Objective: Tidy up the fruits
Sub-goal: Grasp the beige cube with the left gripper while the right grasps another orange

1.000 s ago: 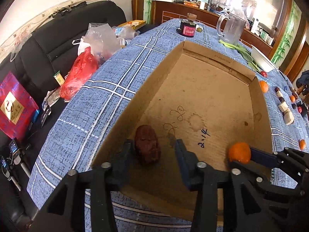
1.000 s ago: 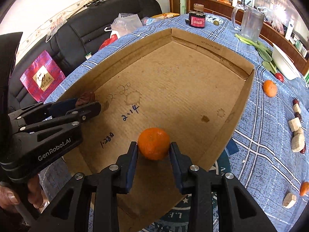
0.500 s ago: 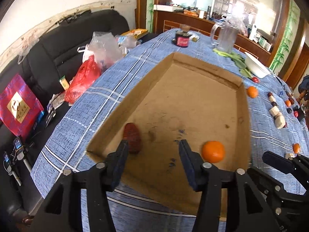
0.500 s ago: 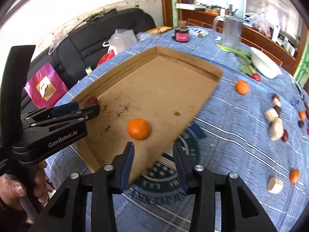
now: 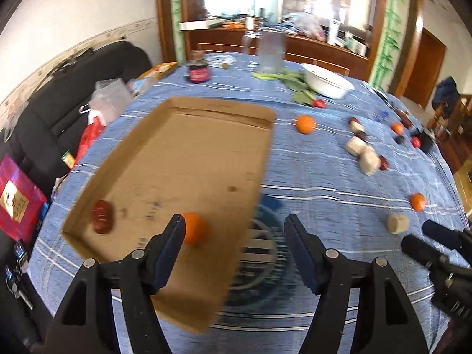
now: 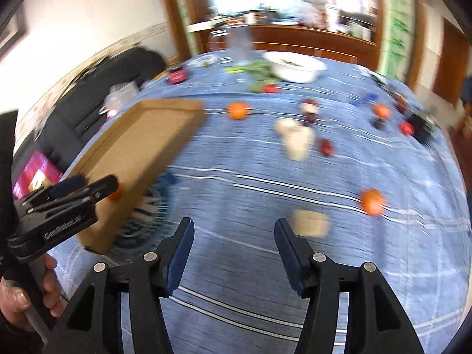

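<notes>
A shallow cardboard tray (image 5: 206, 135) lies on the blue table; it shows at the left in the right wrist view (image 6: 138, 147). In it lie a dark red fruit (image 5: 102, 216) and an orange (image 5: 196, 232). My left gripper (image 5: 234, 250) is open and empty above the tray's near right corner. My right gripper (image 6: 234, 249) is open and empty over bare cloth, right of the tray. Loose oranges (image 6: 238, 110) (image 6: 372, 202), pale chunks (image 6: 311, 223) (image 6: 296, 141) and small red fruits (image 6: 326, 147) lie scattered on the table.
A white bowl (image 5: 327, 81), green leaves (image 5: 292, 81), a glass jug (image 5: 270, 50) and a dark jar (image 5: 199, 70) stand at the table's far end. A black sofa with bags (image 5: 97, 112) runs along the left side.
Both grippers opened, let go of the red fruit and the orange in the tray, then pulled back, rose and swung right. The right view is motion-blurred.
</notes>
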A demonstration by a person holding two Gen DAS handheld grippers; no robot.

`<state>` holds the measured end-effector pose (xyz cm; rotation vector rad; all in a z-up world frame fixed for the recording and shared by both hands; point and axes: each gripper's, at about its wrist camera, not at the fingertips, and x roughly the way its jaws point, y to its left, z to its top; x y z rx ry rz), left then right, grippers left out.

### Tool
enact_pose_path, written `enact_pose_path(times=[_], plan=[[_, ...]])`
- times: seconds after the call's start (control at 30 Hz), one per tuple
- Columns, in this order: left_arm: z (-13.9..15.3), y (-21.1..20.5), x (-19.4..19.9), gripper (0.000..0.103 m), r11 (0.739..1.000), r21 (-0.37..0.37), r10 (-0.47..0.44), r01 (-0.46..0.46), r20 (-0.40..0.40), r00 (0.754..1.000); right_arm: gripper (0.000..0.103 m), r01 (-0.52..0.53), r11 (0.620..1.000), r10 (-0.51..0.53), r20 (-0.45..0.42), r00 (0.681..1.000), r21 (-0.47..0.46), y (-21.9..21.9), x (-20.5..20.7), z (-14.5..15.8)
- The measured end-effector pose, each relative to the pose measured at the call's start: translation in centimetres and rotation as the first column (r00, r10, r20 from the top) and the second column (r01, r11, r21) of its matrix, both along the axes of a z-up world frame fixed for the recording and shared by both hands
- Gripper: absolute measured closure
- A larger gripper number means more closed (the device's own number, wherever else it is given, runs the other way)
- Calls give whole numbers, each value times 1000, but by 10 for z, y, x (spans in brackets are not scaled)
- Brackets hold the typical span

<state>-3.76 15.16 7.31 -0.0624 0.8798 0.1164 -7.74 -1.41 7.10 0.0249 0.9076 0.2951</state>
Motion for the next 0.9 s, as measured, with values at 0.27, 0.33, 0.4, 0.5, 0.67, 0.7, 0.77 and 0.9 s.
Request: enact_pose_path(times=[0.27, 0.33, 0.4, 0.5, 0.67, 0.7, 0.77, 0.9], plan=[[-16, -77, 12, 34, 992, 4, -124, 125, -55, 991, 36, 197, 980, -197, 4, 980, -9, -103, -12, -3], [-20, -100, 14, 34, 987, 9, -162, 163, -69, 984, 35, 238, 971, -238, 2, 971, -9, -125, -15, -5], [-24, -118, 16, 34, 980, 14, -197, 198, -81, 977, 34, 276, 961, -276, -6, 961, -8, -146, -19, -9], [-27, -149, 22, 34, 968, 9, -247, 249, -95, 964, 34, 307, 952, -307, -28, 951, 3, -169, -21, -15], [-37, -185, 37, 35, 955, -66, -295, 289, -126, 947, 34, 318, 948, -318, -42, 947, 6, -190, -21, -21], [-39, -188, 38, 35, 955, -67, -294, 288, -131, 947, 34, 316, 949, -315, -43, 948, 8, -192, -20, -22], [-45, -194, 44, 35, 956, -74, -291, 283, -147, 945, 34, 309, 951, -308, -44, 950, 12, -194, -17, -23], [-55, -196, 49, 35, 960, -82, -279, 269, -166, 946, 34, 257, 966, -256, -46, 966, 26, -190, -4, -26]])
